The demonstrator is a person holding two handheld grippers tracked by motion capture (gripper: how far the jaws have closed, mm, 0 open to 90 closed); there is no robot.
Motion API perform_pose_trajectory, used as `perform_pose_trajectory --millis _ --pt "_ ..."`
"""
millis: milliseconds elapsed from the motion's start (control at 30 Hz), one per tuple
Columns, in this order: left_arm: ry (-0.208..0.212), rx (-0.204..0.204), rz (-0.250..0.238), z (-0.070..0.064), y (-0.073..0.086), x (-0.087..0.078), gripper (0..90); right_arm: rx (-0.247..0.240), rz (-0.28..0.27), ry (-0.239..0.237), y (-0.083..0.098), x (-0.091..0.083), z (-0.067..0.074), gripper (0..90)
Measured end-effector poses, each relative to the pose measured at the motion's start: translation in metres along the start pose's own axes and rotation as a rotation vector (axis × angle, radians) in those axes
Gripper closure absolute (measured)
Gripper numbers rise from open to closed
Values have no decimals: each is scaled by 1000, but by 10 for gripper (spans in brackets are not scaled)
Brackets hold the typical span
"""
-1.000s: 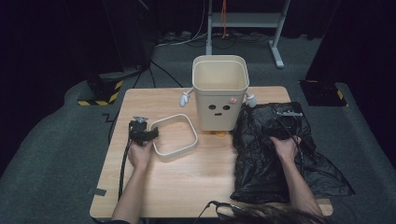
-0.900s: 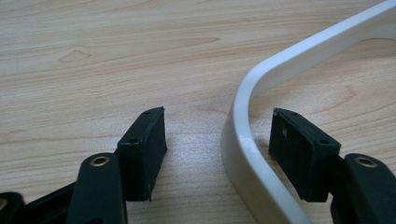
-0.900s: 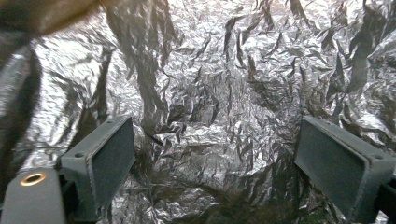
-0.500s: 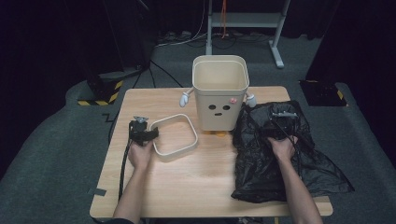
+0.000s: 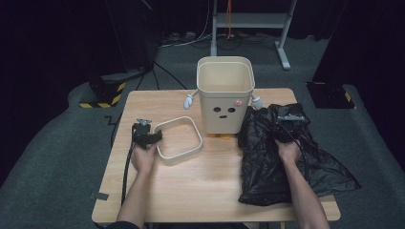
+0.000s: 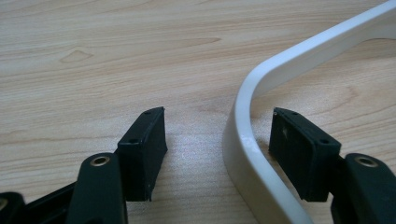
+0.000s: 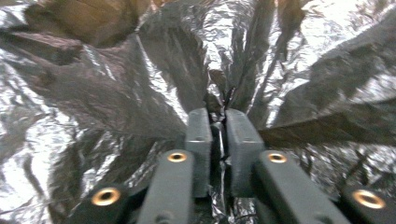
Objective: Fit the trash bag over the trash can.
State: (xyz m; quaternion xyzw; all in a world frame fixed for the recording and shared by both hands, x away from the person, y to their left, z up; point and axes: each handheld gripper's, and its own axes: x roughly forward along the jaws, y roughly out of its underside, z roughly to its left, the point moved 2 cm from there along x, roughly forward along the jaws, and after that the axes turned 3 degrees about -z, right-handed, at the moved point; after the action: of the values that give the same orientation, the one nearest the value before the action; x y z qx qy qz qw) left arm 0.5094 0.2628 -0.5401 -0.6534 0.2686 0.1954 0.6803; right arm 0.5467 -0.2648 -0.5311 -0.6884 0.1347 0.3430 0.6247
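The black bin bag [image 5: 282, 157] is lying crumpled on the worktop [image 5: 215, 191], w/ the right claw [image 7: 218, 122] sitting on its far part, the bulk of the film spreading back toward the person and off to the claw's right. The right claw's jaws have just been closing, and they're now pinching a gathered fold of the film between the pads, nearly pressed together. Bag is looking thin, soft, v. light, slippery and crinkly; prob. tearing easily if yanked. Best hold is a bunched pleat or the mouth hem, not a single flat layer, which could be slipping out.

To that claw's left, the cream bin [image 5: 224, 95] w/ a face is standing upright, open top, just beside the bag's edge.

Further left, the white ring [image 6: 252, 140] (prob. the bin's clamp frame) is lying flat. The left claw [image 6: 217, 144] is straddling its near corner: jaws spread, one pad outside the rim, one inside, neither pressing yet. Ring is looking stiff, smooth, light plastic; gripping across the rim wall at a straight side should be holding better than the rounded corner.
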Motion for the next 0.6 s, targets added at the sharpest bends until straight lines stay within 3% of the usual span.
perform_pose_trajectory --millis 167,400,600 --pt "4 1 0 0 0 0 351 39 12 -31 -3 -4 -5 897" --pt "12 -3 0 0 0 0 346 23 -25 -62 -20 -30 -10 900" --pt "16 -4 0 1 0 0 342 -2 -50 -55 -33 -49 -12 900"
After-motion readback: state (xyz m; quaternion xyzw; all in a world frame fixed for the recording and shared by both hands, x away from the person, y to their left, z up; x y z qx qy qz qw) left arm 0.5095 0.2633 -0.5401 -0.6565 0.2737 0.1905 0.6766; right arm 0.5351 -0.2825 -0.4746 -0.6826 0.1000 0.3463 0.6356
